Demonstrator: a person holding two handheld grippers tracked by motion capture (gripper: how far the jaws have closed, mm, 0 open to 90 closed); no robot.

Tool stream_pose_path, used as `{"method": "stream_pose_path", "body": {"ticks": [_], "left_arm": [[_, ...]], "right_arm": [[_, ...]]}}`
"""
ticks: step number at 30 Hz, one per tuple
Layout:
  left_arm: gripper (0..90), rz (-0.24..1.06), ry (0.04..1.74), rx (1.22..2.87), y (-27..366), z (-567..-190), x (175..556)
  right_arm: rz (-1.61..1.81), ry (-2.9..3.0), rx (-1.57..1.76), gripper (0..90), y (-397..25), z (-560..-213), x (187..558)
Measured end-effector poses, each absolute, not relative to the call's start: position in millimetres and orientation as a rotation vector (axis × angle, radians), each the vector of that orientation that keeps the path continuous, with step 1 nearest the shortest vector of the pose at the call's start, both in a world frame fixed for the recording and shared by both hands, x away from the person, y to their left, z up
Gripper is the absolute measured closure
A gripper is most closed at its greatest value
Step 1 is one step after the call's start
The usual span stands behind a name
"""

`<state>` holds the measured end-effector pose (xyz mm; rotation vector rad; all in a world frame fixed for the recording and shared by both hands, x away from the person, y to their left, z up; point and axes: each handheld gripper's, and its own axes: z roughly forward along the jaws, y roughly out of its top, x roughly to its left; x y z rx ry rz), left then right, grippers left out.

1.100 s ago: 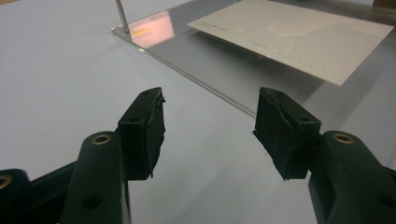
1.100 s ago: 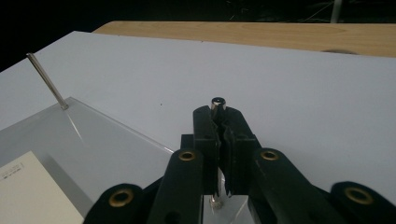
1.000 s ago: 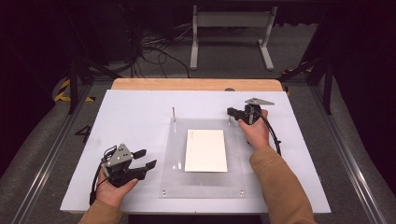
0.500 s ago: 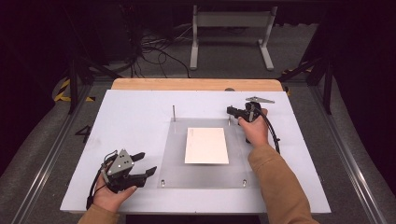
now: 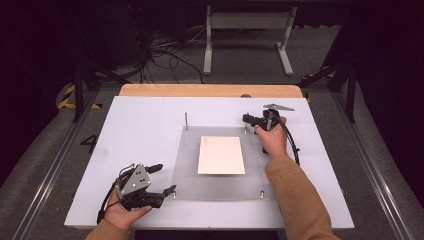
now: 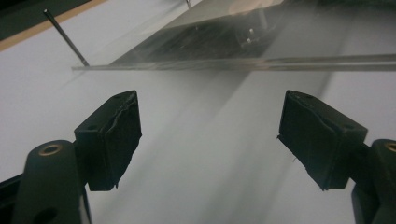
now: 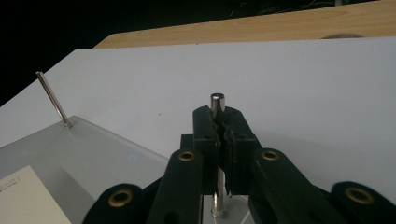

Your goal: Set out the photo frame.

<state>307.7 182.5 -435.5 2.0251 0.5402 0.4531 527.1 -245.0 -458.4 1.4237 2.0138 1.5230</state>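
A clear acrylic plate (image 5: 190, 170) lies mid-table with a white card (image 5: 221, 155) on it. Thin metal pins stand upright at its far corners. My right gripper (image 5: 246, 119) is shut on the far-right pin (image 7: 217, 101), whose top pokes out above the closed fingertips of the right gripper (image 7: 223, 116). The far-left pin (image 5: 186, 121) stands free. By the plate's near-left corner my left gripper (image 5: 166, 178) is open, nothing between its pads. In the left gripper view, the left gripper (image 6: 210, 100) faces the plate's edge (image 6: 233, 63) across bare table.
The white tabletop (image 5: 140, 130) ends in a wooden strip (image 5: 210, 90) at the far side. Small screws sit at the plate's near corners (image 5: 261, 193). Dark floor with cables and a metal stand (image 5: 247, 35) lies beyond the table.
My left gripper has slid a little toward the table's near edge, still open. The right gripper stays shut on the far-right pin.
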Motion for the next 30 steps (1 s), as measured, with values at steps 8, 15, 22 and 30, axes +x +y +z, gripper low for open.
{"method": "stream_pose_path", "body": {"ticks": [8,15,22,30], "left_arm": [[19.2,0.514,0.451,1.988,172.7,-427.9,302.1],[16.6,0.533,0.353,1.955,160.4,-426.3,299.7],[21.3,0.494,0.329,1.944,155.8,-428.8,302.8],[41.5,0.496,0.295,1.887,153.5,-430.2,301.4]], "right_arm": [[1.526,2.013,1.437,84.9,-244.9,-458.9,527.6],[1.522,2.01,1.443,84.8,-244.1,-459.1,527.7],[1.52,2.013,1.445,84.6,-243.8,-459.3,527.3],[1.516,2.014,1.449,84.2,-243.4,-459.3,525.9]]}}
